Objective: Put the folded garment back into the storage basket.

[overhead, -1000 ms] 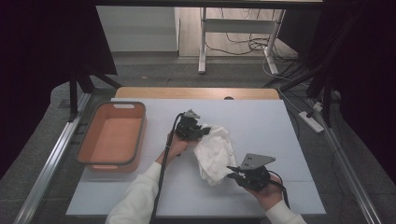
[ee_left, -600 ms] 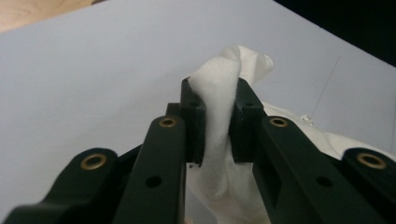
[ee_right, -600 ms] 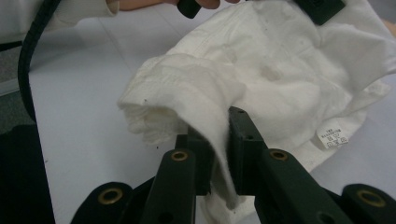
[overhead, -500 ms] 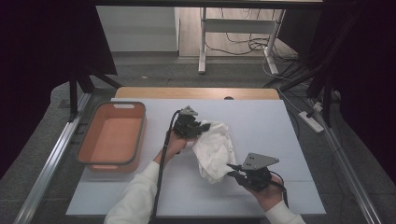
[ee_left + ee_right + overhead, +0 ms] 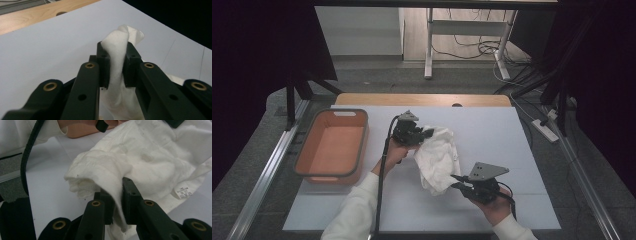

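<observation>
- High view: I hold the white cloth [image 5: 439, 159] between my two grippers, over the middle of the white table [image 5: 492, 130].
- My left gripper [image 5: 426, 134] grips the cloth's far end, just beside the orange bin [image 5: 332, 150], which sits at the table's left side.
- My right gripper [image 5: 458, 181] grips the cloth's near end, closer to my side of the table, with its grey three-cornered plate [image 5: 484, 171] on top.
- The cloth hangs bunched and crumpled from one gripper to the other; whether its underside touches the table I cannot tell.
- Left gripper view: my left gripper [image 5: 117, 65] has its jaws clamped on a fold of the white cloth [image 5: 117, 75], the pads pressing it from both sides, and a tuft of the fabric sticks up past the tips.
- Behind it lies the white table [image 5: 45, 42], with a strip of wooden edge [image 5: 37, 15] beyond.
- Right gripper view: my right gripper [image 5: 117, 195] has its jaws closed on a thick hemmed edge of the cloth [image 5: 155, 155], pinched tight between the pads.
- A small printed label [image 5: 184, 191] shows on the cloth at the right.
- My other hand [image 5: 85, 126] and a black cable [image 5: 31, 152] show farther off, at the top.
</observation>
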Demonstrator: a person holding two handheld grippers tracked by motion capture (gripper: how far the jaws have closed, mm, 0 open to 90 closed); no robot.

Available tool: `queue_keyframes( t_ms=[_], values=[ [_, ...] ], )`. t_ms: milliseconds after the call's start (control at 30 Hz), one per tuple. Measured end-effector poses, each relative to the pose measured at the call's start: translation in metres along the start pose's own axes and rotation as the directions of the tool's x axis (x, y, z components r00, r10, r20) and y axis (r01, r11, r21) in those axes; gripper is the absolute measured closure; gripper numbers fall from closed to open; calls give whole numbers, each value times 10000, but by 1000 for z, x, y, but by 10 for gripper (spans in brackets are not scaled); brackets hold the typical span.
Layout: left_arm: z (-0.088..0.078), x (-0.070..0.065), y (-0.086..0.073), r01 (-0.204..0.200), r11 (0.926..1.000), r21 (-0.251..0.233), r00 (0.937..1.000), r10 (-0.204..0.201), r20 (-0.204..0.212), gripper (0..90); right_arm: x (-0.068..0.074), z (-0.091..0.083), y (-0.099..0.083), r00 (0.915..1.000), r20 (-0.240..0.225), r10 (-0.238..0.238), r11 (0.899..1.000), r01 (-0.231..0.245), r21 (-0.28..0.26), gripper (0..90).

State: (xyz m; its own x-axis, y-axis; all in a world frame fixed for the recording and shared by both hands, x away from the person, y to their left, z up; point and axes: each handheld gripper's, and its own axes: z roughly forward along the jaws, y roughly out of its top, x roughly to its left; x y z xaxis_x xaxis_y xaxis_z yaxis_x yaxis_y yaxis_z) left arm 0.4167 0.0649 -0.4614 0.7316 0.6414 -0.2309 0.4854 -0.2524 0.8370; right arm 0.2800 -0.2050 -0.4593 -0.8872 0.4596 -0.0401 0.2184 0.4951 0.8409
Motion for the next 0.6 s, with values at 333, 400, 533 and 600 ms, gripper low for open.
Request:
queue_keyframes(
  t_ms=[333, 400, 533, 600],
  values=[
    [-34, 6, 4, -116, 9995, -284, 9995, 108, -280, 778, 6, 12, 22, 9994, -316, -128, 9993, 117, -344, 803],
    [-41, 9, 5, -78, 9994, -329, 9994, 66, -343, 778, 8, 15, 27, 9992, -362, -180, 9989, 165, -434, 803],
    [-55, 14, 8, -36, 9988, -482, 9988, 12, -491, 778, 11, 23, 36, 9987, -427, -265, 9982, 242, -553, 803],
    [-63, 16, 10, -56, 9985, -547, 9982, 24, -599, 778, 13, 27, 42, 9983, -501, -313, 9975, 280, -643, 803]
  ],
)
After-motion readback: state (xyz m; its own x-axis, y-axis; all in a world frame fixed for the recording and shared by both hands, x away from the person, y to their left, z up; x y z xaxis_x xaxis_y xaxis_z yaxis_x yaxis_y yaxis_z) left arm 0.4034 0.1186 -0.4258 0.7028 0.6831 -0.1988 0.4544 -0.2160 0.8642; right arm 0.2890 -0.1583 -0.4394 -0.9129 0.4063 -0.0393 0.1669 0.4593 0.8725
